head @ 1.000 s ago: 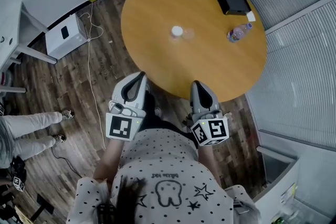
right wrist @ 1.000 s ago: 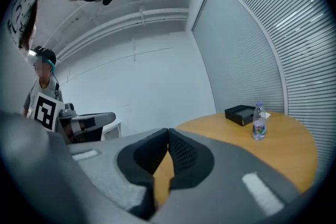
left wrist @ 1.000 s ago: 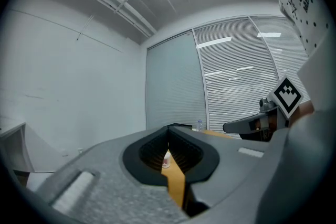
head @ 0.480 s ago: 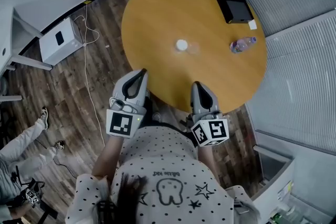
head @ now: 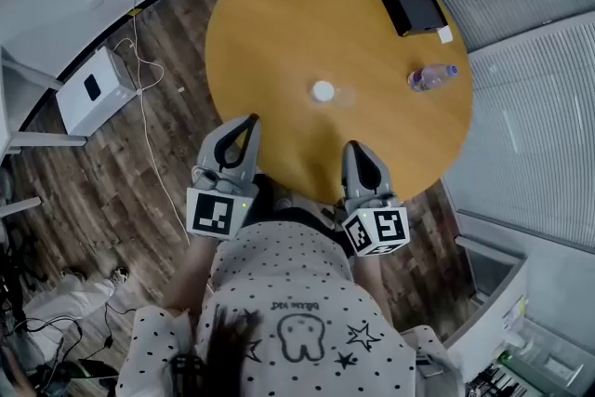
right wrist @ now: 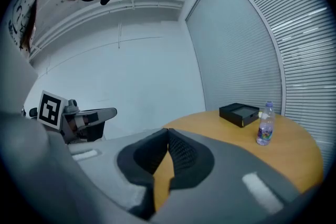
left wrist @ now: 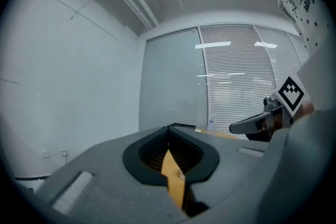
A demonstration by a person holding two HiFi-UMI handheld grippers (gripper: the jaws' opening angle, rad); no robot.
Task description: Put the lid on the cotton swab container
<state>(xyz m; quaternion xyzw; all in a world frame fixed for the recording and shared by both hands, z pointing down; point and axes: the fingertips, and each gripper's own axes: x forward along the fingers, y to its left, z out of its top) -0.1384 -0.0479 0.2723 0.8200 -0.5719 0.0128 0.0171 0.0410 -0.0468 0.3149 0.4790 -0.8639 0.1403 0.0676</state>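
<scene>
On the round wooden table [head: 279, 23] lies a small white round piece [head: 323, 91] with a clear piece [head: 345, 95] touching its right side; which one is the lid I cannot tell. My left gripper [head: 251, 120] is shut and empty, its tip over the table's near left edge. The right gripper [head: 352, 145] is also shut and empty, just over the near edge, below the white piece. Both jaw pairs meet at their tips in the left gripper view [left wrist: 168, 128] and the right gripper view [right wrist: 168, 131], with only tabletop showing beyond them.
A black box [head: 409, 0] [right wrist: 239, 113] and a water bottle [head: 430, 77] [right wrist: 265, 123] sit at the table's far right. On the wood floor at left are a white unit [head: 91, 88] and a cable [head: 153, 153]. Another person's legs [head: 74, 297] show at the bottom left.
Both grippers have come forward to the table's near edge, still shut. The table and the white piece now lie closer in view. The bystander's legs have shifted toward the bottom left.
</scene>
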